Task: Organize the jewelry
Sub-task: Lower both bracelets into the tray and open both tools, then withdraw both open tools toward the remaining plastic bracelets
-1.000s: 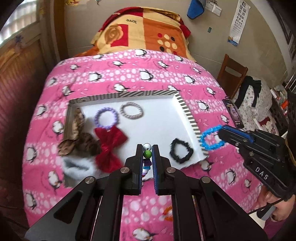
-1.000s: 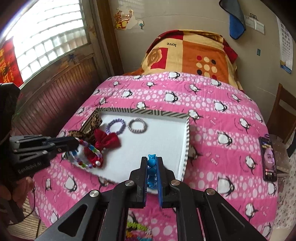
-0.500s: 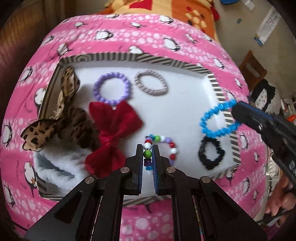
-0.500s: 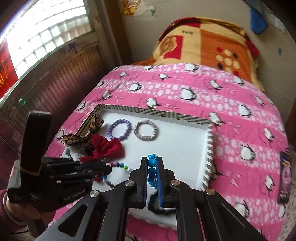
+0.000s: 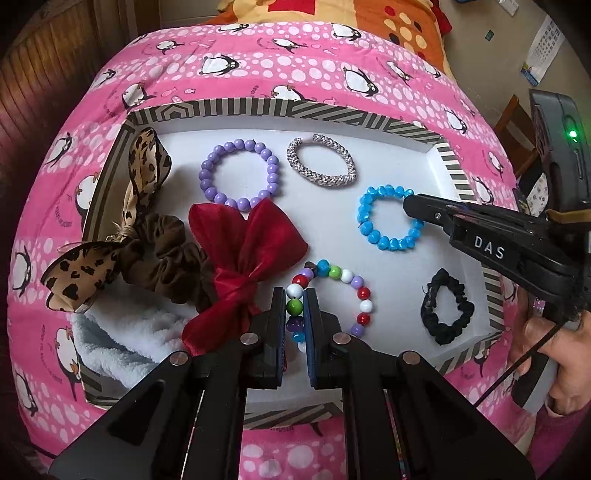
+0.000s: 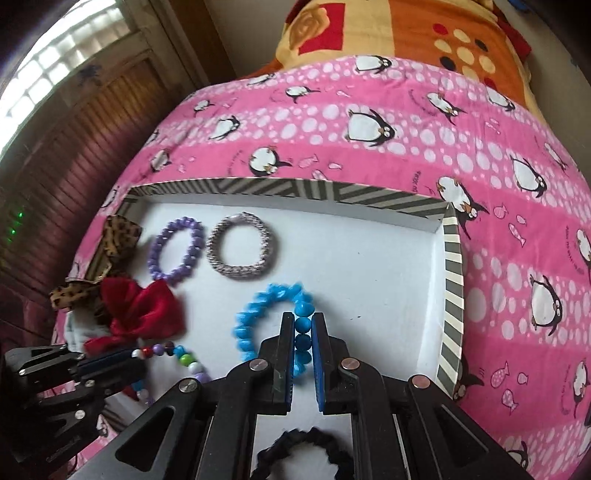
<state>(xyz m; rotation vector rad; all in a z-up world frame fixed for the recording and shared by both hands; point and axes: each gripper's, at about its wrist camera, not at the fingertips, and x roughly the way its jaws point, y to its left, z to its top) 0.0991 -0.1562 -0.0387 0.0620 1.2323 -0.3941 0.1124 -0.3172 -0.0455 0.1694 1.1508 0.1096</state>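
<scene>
A shallow white tray with a striped rim (image 5: pixel 332 110) (image 6: pixel 452 258) lies on the pink penguin bedspread. My left gripper (image 5: pixel 294 299) is shut on a multicoloured bead bracelet (image 5: pixel 364 295) (image 6: pixel 186 358), whose loop rests on the tray floor. My right gripper (image 6: pixel 303 321) (image 5: pixel 408 206) is shut on a blue bead bracelet (image 5: pixel 369 225) (image 6: pixel 258 306), low over the tray's right half. Also in the tray lie a purple bead bracelet (image 5: pixel 240 173) (image 6: pixel 177 254), a silver braided bracelet (image 5: pixel 321 160) (image 6: pixel 242 254), a red bow (image 5: pixel 247 266) (image 6: pixel 142 310) and a black scrunchie (image 5: pixel 447 310) (image 6: pixel 306 450).
A leopard-print bow (image 5: pixel 140 173) with a brown scrunchie (image 5: pixel 166 254) and a pale fluffy item (image 5: pixel 122 332) fill the tray's left side. An orange patterned blanket (image 6: pixel 406 33) lies at the head of the bed. A wooden chair (image 5: pixel 517 122) stands to the right. A hand (image 5: pixel 554 350) holds the right gripper.
Both grippers have come down over the tray with their bracelets. The multicoloured bracelet now rests on the tray floor, and the blue one has moved from the right rim to inside the tray.
</scene>
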